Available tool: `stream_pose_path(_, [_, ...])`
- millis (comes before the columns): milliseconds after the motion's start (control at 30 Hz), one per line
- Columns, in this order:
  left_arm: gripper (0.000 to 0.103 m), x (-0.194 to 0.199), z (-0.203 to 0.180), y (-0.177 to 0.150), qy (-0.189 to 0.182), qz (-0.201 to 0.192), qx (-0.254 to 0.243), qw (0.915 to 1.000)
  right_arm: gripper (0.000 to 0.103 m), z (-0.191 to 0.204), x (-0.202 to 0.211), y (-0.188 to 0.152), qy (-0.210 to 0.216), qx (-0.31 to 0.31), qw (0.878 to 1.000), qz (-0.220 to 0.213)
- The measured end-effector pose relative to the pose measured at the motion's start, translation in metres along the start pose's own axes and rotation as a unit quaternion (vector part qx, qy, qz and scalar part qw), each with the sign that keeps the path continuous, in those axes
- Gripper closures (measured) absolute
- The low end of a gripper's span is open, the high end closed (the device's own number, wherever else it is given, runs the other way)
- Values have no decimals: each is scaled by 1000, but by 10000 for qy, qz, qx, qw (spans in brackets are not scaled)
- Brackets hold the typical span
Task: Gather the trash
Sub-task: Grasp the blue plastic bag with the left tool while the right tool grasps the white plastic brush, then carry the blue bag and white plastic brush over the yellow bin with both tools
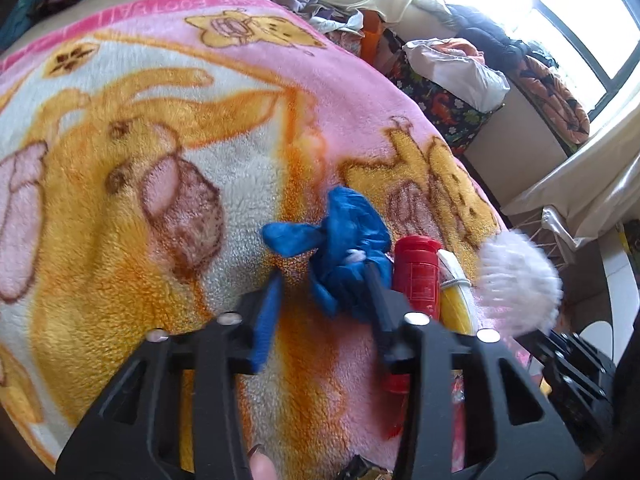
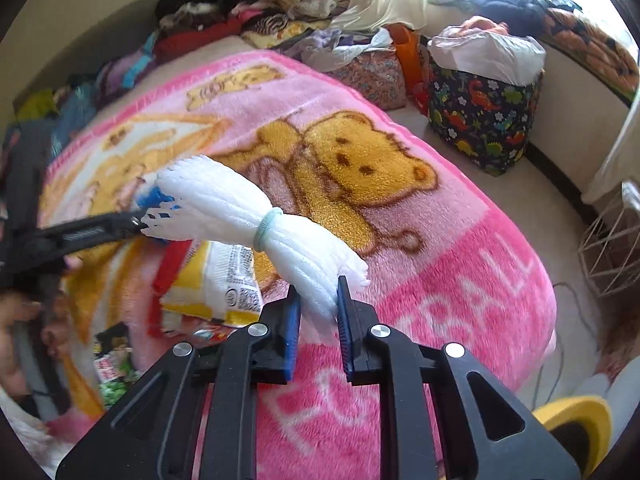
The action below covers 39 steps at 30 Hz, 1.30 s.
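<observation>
A crumpled blue plastic bag [image 1: 344, 248] lies on the pink bear blanket [image 1: 160, 140]. My left gripper [image 1: 324, 276] is open around it, its right finger against the bag. A red bottle [image 1: 418, 272] and a yellow snack packet [image 1: 456, 304] lie just right of it. My right gripper [image 2: 319, 292] is shut on a white foam net bundle [image 2: 248, 216] tied with a pale band, held above the blanket [image 2: 440, 240]; the bundle also shows blurred in the left wrist view [image 1: 516, 280]. The yellow packet [image 2: 216, 276] lies beneath it.
A dinosaur-print bag [image 2: 484, 120] with a white plastic bag on top stands by the wall. Clothes are piled at the back of the bed [image 2: 260, 0]. A white wire rack [image 2: 612, 248] stands at the right. More wrappers [image 2: 116, 364] lie at the lower left.
</observation>
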<state>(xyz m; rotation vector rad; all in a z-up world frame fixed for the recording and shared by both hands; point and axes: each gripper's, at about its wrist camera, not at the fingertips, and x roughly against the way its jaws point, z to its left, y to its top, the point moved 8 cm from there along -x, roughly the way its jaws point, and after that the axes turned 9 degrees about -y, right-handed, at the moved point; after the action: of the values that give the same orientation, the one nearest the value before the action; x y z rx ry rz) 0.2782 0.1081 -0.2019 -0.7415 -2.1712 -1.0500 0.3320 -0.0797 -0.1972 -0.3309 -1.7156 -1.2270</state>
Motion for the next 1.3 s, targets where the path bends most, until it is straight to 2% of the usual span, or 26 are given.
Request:
stream_pose_path(67, [88,1,-1,-1,-65,3,-4,10000,87,-6,11,-3,73,-234,9997,-75])
stream_pose_path(267, [99,12,-12,-3,-133,-82,-199,9997,87,-16,37,-16,293,-743,9966,-215])
stream_pose_path(700, [101,63,-33,-5,-215,-577,-531,9967,87,-16,77,-49,471,-1266,9900,-416])
stream_pose_path(1300, [101,99,-99,-12,-675,-828,-1166,9874,87,-35,123,-67,503,-1680,9817,-745])
